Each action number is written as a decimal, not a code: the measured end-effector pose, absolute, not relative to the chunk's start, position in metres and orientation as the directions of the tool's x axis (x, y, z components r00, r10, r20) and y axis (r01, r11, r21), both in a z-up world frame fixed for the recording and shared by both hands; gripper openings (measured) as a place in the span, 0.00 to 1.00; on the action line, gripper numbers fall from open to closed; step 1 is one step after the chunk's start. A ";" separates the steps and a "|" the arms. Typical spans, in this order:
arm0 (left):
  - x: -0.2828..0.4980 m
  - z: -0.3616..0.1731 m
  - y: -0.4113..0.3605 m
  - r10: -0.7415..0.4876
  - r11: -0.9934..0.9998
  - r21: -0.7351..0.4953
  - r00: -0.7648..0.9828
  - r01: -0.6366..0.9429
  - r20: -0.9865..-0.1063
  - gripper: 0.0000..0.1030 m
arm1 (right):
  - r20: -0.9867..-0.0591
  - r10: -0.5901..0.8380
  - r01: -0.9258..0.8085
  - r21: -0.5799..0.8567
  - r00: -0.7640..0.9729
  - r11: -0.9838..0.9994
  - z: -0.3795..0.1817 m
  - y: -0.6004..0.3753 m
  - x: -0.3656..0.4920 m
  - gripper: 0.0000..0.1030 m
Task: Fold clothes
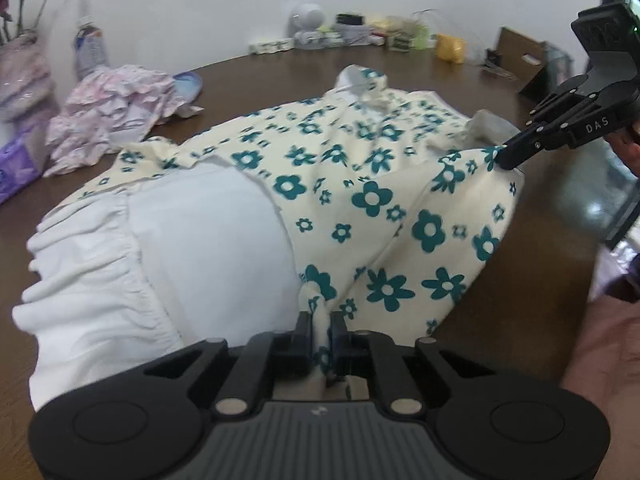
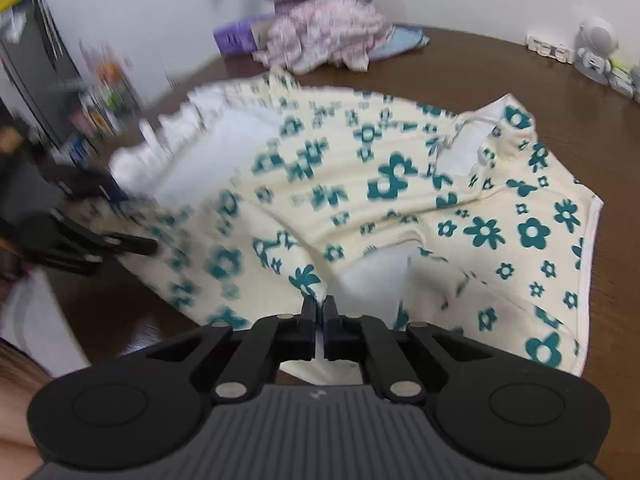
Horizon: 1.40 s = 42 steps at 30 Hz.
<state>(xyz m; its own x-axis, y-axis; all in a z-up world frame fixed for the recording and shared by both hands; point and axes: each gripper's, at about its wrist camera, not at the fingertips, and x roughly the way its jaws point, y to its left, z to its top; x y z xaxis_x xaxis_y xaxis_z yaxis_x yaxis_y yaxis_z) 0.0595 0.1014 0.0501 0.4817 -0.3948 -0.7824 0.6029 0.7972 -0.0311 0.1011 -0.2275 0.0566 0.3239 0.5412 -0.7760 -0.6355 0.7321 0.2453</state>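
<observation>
The cream dress with teal flowers (image 1: 372, 200) lies spread on the brown table (image 1: 460, 80), lifted at its near edge where the left gripper (image 1: 321, 326) and right gripper (image 2: 319, 306) each clamp a fold of its fabric.

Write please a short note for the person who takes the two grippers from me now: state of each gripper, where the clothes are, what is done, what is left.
Left gripper: shut on the flowered dress, pinching a fold at its near edge.
Right gripper: shut on the same dress, also at a near edge fold.
Dress: spread on the brown table, cream with teal flowers, white ruffled hem on one side, collar toward the far side.
Pink crumpled garment: lies unfolded farther back on the table.
Done: both edges gripped and a little raised.
Left: probably carry the held edge over to make the first fold, smooth it, then fold the pink garment.
</observation>
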 end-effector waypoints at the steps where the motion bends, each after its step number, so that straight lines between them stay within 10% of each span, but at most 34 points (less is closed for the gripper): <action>1: 0.058 0.052 0.102 -0.401 0.786 -0.029 0.474 0.617 -0.784 0.07 | -0.769 0.554 -0.639 0.258 0.318 0.725 0.063 -0.233 0.098 0.02; 10: 0.057 0.047 0.093 -0.414 0.748 -0.027 0.435 0.663 -0.799 0.11 | -0.868 0.437 -0.638 0.201 0.236 0.744 0.034 -0.235 0.076 0.06; 14: 0.058 0.045 0.094 -0.411 0.758 -0.027 0.445 0.652 -0.795 0.13 | -0.829 0.495 -0.582 0.275 0.260 0.765 0.037 -0.236 0.085 0.40; 16: 0.058 0.045 0.094 -0.409 0.760 -0.022 0.452 0.649 -0.792 0.13 | -0.825 0.502 -0.558 0.295 0.261 0.776 0.035 -0.234 0.088 0.36; 18: 0.057 0.046 0.094 -0.408 0.760 -0.015 0.459 0.649 -0.789 0.11 | -0.830 0.500 -0.530 0.315 0.248 0.787 0.030 -0.233 0.091 0.00; 20: 0.057 0.046 0.094 -0.414 0.758 -0.017 0.460 0.652 -0.786 0.10 | -0.829 0.493 -0.519 0.310 0.263 0.797 0.032 -0.237 0.089 0.00; 29: 0.057 0.041 0.092 -0.414 0.745 0.001 0.463 0.667 -0.784 0.13 | -0.859 0.426 -0.504 0.244 0.283 0.828 0.039 -0.239 0.083 0.05; 37: 0.054 0.068 0.084 -0.447 0.798 0.000 0.592 0.602 -0.671 0.42 | -0.764 0.479 -0.512 0.230 0.432 0.828 0.077 -0.242 0.091 0.21; 42: 0.061 0.057 0.056 -0.394 0.836 0.019 0.624 0.549 -0.674 0.42 | -0.808 0.291 -0.470 0.021 0.512 0.883 0.064 -0.224 0.112 0.38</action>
<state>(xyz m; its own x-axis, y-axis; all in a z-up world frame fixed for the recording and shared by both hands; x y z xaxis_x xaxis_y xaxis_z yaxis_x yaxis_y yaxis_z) 0.0608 0.0556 0.0570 0.6241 -0.3944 -0.6745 0.5489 0.8357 0.0193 0.1121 -0.2238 0.0635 0.5120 0.2913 -0.8081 -0.4697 0.8826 0.0205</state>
